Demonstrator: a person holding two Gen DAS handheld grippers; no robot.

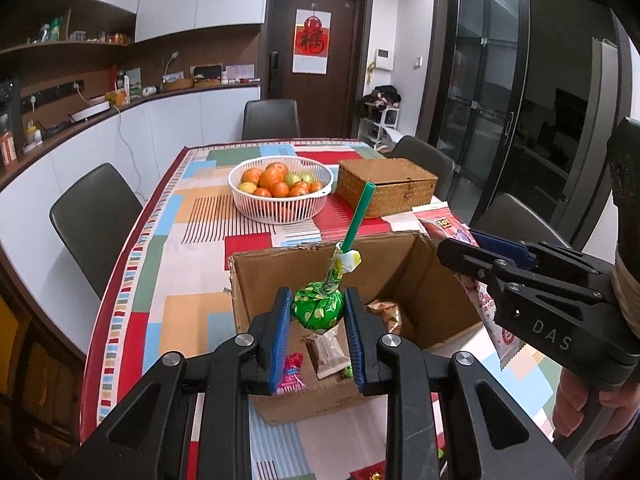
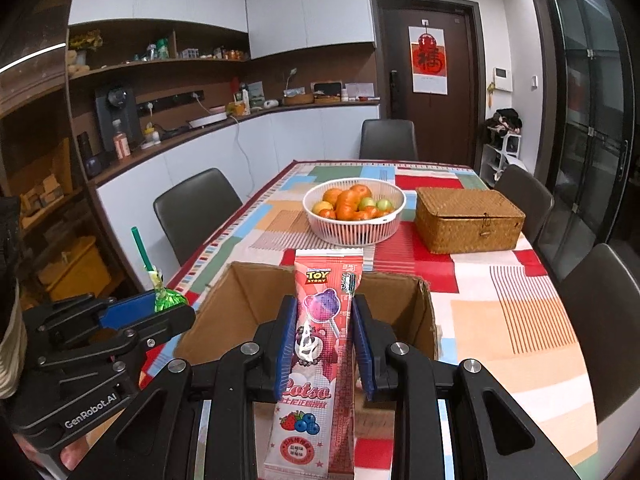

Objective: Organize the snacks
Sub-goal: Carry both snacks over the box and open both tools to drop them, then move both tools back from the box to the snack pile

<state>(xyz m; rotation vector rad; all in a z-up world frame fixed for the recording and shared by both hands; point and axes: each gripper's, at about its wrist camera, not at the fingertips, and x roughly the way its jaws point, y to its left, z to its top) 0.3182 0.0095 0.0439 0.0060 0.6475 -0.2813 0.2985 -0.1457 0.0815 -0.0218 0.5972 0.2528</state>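
Observation:
My left gripper [image 1: 317, 316] is shut on a green-wrapped lollipop [image 1: 318, 306] with a green stick, held over the open cardboard box [image 1: 280, 276]. Several wrapped snacks [image 1: 326, 354] lie on the box floor. My right gripper [image 2: 324, 330] is shut on a tall pink Toy Story Lotso snack packet [image 2: 316, 352], held upright at the near edge of the same box [image 2: 248, 292]. The right gripper shows in the left wrist view [image 1: 472, 258] at the box's right side. The left gripper shows in the right wrist view [image 2: 160, 312], left of the box.
A white basket of oranges and green fruit [image 1: 281, 188] and a closed wicker box [image 1: 386, 186] stand farther back on the patchwork tablecloth [image 1: 188, 216]. Dark chairs [image 1: 94, 216] surround the table. A counter [image 1: 120, 110] runs along the left wall.

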